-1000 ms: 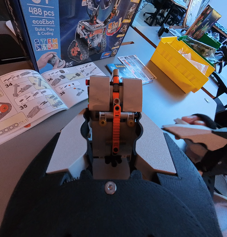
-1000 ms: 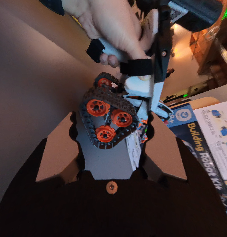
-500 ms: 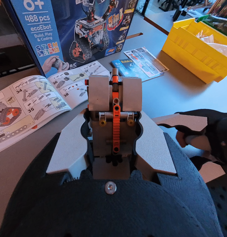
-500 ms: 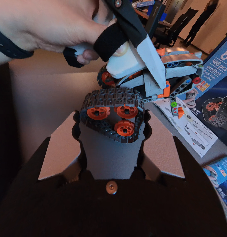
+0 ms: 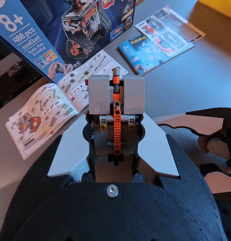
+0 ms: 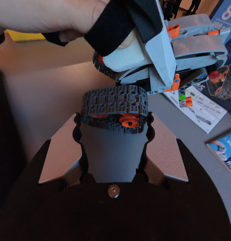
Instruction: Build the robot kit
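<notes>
My left gripper (image 5: pixel 114 131) is shut on a grey toy robot body (image 5: pixel 116 107) with an orange toothed strip down its middle, held above the grey table (image 5: pixel 190 91). My right gripper (image 6: pixel 113 117) is shut on a dark grey track unit with orange wheels (image 6: pixel 114 104). The track sits just below the robot body (image 6: pixel 198 44), close to the left gripper's pale finger (image 6: pixel 160 54). I cannot tell whether track and body touch. A second track (image 6: pixel 99 65) shows behind the body. One right gripper finger (image 5: pixel 190 122) shows at the right of the left wrist view.
A blue toy box (image 5: pixel 34 32) stands at the back left, with an open instruction booklet (image 5: pixel 47 110) in front of it. A blue booklet (image 5: pixel 144 54) and a leaflet (image 5: pixel 168 30) lie further right. A yellow bin (image 5: pixel 223 7) is at the far right.
The right gripper has turned with the track, so the tread now faces me, and has come close under the robot body. The left gripper has tipped down toward the booklet and box.
</notes>
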